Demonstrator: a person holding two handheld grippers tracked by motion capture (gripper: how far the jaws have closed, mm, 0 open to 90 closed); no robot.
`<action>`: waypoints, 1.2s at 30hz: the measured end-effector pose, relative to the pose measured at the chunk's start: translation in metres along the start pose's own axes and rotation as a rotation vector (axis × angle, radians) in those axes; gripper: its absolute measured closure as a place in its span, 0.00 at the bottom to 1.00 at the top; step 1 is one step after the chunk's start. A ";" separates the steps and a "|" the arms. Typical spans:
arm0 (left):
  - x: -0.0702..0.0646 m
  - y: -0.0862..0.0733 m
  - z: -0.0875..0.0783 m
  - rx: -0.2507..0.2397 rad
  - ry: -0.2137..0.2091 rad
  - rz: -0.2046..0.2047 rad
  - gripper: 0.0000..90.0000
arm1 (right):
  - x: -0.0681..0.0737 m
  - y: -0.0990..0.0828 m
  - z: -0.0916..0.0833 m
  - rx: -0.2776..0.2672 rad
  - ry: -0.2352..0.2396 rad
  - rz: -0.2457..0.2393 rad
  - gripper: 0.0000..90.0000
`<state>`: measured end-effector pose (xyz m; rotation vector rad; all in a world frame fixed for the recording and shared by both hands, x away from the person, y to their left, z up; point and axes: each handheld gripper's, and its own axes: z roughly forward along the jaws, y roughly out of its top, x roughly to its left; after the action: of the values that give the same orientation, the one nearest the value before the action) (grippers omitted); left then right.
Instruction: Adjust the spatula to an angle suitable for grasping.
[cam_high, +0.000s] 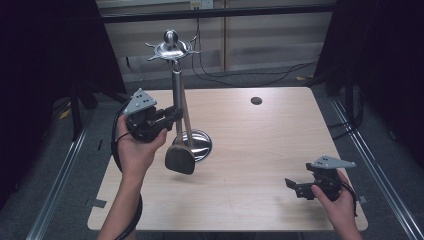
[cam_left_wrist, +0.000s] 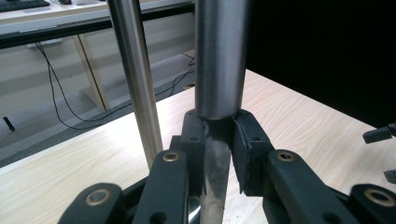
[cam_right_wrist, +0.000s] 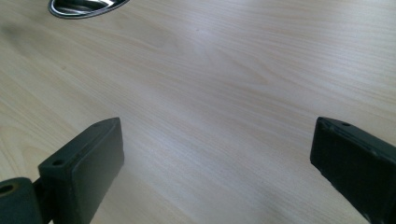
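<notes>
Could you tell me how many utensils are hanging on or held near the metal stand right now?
1. A spatula with a dark head, clamped at its metal handle by the left gripper, beside the stand's pole. The hooks on top look bare.

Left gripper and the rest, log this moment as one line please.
left gripper: shut on spatula | rack: upright on table | right gripper: open, idle

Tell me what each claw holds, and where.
Left claw grips the spatula by its metal handle, below the thick grip. Right claw is open and holds nothing.
</notes>
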<state>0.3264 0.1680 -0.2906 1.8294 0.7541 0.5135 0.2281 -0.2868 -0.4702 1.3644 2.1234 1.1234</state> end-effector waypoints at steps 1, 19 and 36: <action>0.000 0.000 0.000 -0.002 0.002 0.001 0.85 | 0.000 0.000 0.000 0.000 0.000 0.002 0.03; 0.003 -0.001 0.006 -0.005 0.023 -0.001 0.85 | -0.003 0.002 0.000 -0.005 -0.006 0.002 0.03; 0.007 -0.005 0.011 -0.008 0.040 -0.007 0.85 | -0.002 0.001 0.001 0.001 -0.006 0.004 0.03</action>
<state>0.3372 0.1667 -0.2996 1.8130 0.7835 0.5491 0.2303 -0.2879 -0.4701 1.3722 2.1181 1.1180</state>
